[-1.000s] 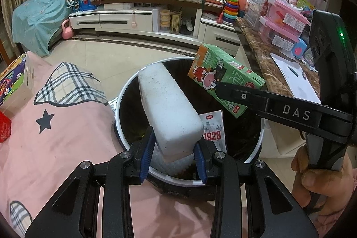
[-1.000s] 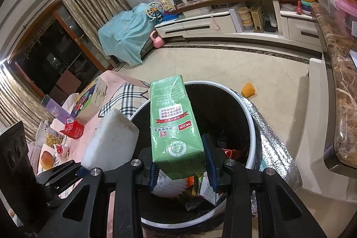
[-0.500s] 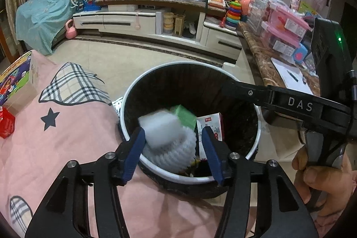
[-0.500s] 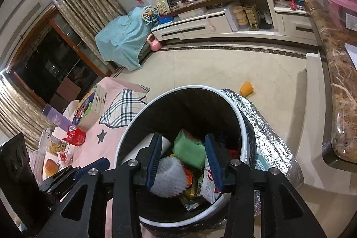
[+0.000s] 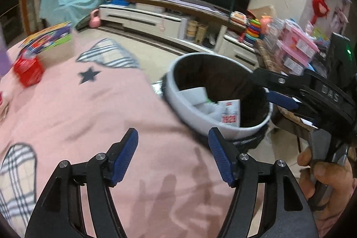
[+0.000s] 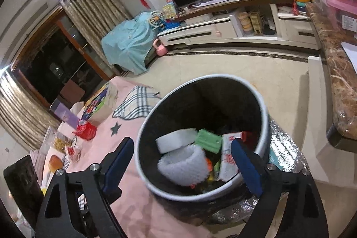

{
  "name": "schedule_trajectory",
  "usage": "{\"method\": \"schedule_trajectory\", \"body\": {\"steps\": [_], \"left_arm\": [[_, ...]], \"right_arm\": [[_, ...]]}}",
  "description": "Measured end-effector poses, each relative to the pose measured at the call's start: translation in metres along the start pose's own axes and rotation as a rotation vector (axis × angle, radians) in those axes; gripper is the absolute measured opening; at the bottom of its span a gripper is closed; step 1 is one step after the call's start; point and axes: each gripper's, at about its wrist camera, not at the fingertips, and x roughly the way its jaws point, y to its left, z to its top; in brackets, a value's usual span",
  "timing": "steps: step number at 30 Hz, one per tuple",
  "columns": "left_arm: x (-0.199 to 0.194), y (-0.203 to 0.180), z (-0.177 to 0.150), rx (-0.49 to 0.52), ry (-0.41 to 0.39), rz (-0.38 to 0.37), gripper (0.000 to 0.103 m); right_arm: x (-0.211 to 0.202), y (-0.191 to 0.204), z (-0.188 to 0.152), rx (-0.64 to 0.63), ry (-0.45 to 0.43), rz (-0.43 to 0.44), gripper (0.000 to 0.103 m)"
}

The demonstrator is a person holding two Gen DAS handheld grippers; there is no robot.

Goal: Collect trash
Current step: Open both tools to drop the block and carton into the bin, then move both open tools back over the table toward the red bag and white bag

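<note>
The round white-rimmed black trash bin [image 5: 225, 126] ahead of the left claw is smeared by motion blur, and its lower body is hidden behind the pink tablecloth [image 5: 89, 117]. The white printed carton [image 6: 227, 160] inside the bin is partly covered by the right claw's blue pad, its print unreadable. The red packet [image 5: 28, 73] far left is blurred.

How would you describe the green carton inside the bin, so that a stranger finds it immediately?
Start at the round white-rimmed trash bin beside the pink blanket. Inside, on top of the rubbish, the small green carton lies between a white foam block and a white-and-red paper box. It is the only large green piece.
</note>
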Motion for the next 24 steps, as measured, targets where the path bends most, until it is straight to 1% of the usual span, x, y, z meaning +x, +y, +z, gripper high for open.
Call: {"method": "schedule_trajectory", "body": {"steps": [4,7,9,20,24], "left_arm": [[-0.015,0.028,-0.015,-0.075,-0.023,0.038,0.071],[-0.023,0.045,-0.027,-0.109,-0.032,0.067,0.073],[-0.027,0.056,-0.033,-0.127,-0.031,0.076,0.073],[-0.054,0.093,-0.061,-0.207,-0.056,0.123,0.074],[-0.063,0.107,-0.067,-0.241,-0.066,0.144,0.074]], "right_arm": [[-0.001,0.014,-0.009,-0.019,-0.006,0.013,0.096],[-0.001,0.025,-0.017,-0.026,-0.007,0.031,0.096],[0.001,0.034,-0.023,-0.034,-0.002,0.025,0.097],[0.004,0.072,-0.055,-0.124,-0.014,0.067,0.097],[0.011,0.089,-0.063,-0.156,0.008,0.084,0.097]]}}
